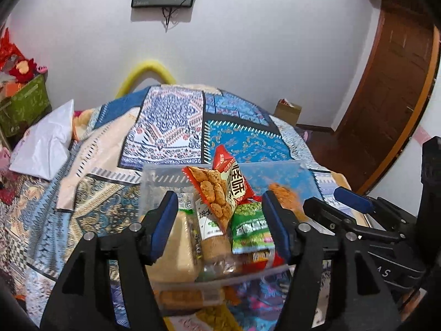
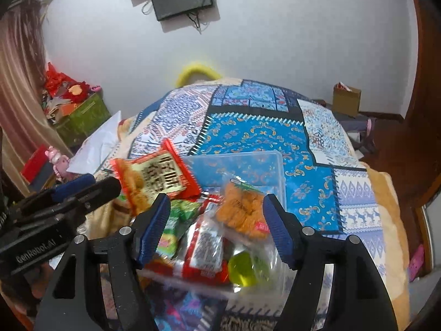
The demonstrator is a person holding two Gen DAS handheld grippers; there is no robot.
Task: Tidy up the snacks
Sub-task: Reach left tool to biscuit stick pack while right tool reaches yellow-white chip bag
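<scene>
I judge the sorting nearly done: most snacks sit in the clear bin [image 1: 292,171] on the bed [image 1: 171,127]. Both my left gripper [image 1: 219,227] and right gripper [image 2: 215,229] gape wide, empty. The red bag [image 1: 220,190] looks mid-drop; next, tuck it flat.

The clear bin [image 1: 292,171] is set on the bed [image 1: 171,127], near its front edge. Several snack packets are piled in the bin; the fried-snack packet [image 1: 217,187] lies on top, above the pea packet [image 1: 250,226]. A jelly cup [image 2: 245,271] lies in the bin's front corner. A cardboard box [image 2: 346,100] stands on the floor behind the bed, to the right.
</scene>
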